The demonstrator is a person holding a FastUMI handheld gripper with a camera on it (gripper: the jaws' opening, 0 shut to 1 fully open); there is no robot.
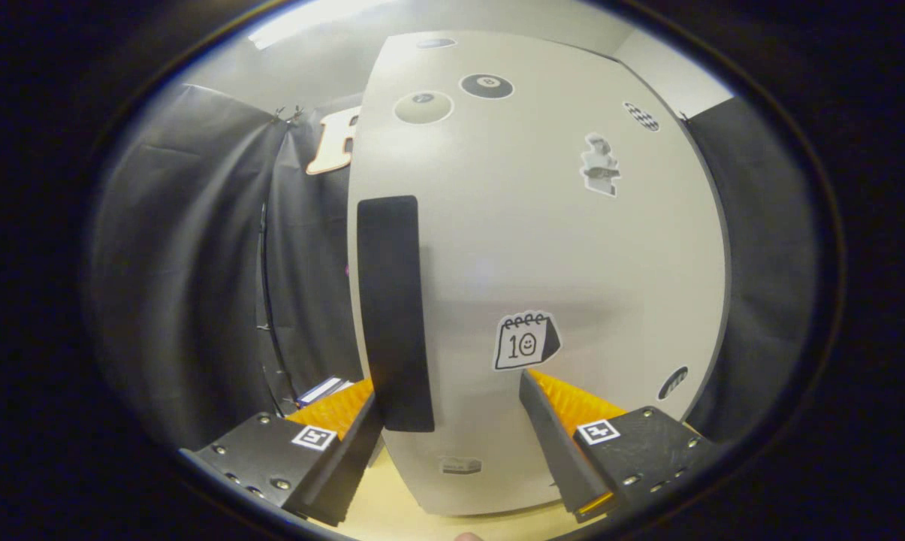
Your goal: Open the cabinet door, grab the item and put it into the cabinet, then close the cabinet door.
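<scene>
The hand-held gripper [452,391] stands wide open and holds nothing, its fingers either side of the black handle [393,312] on the closed, sticker-covered cabinet door [542,248], just above the pale surface [392,511].

White cabinet door [542,248] shut — dark handle [393,312] upright.

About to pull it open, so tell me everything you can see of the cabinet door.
The cabinet door is a pale, smooth panel, apparently shut, standing upright just ahead of the hand-held gripper. A tall dark handle runs down its left side, its lower end between the open fingers, closer to the left one; contact is unclear. Stickers dot the door, including a calendar sticker.
</scene>
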